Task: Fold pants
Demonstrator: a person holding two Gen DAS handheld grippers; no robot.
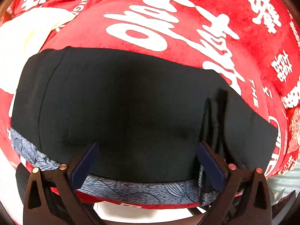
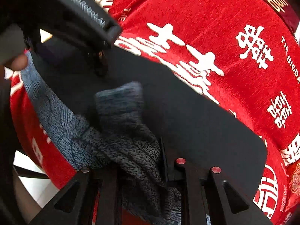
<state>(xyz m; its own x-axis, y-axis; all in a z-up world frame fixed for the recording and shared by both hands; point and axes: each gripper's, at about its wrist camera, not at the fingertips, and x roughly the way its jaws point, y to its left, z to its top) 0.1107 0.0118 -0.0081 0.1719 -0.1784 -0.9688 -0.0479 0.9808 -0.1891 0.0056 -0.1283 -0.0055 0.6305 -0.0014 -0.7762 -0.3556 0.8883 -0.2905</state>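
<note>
Folding black fabric pants point(image 1: 121, 103) on the red character-printed cloth point(image 1: 187, 9): left hand-held gripper point(image 1: 148, 161) wide open above them; right hand-held gripper point(image 2: 138, 170) pinches the grey patterned waistband point(image 2: 131, 146) at 6 o'clock. Keep the edges aligned.

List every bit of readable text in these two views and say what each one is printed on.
"THE BIGDA", cut off by the picture's edge: red blanket, right wrist view.
Large white double-happiness characters: same blanket, both views.
Embossed brand on the left gripper: too blurred to read.
Black pants: no text.
</note>
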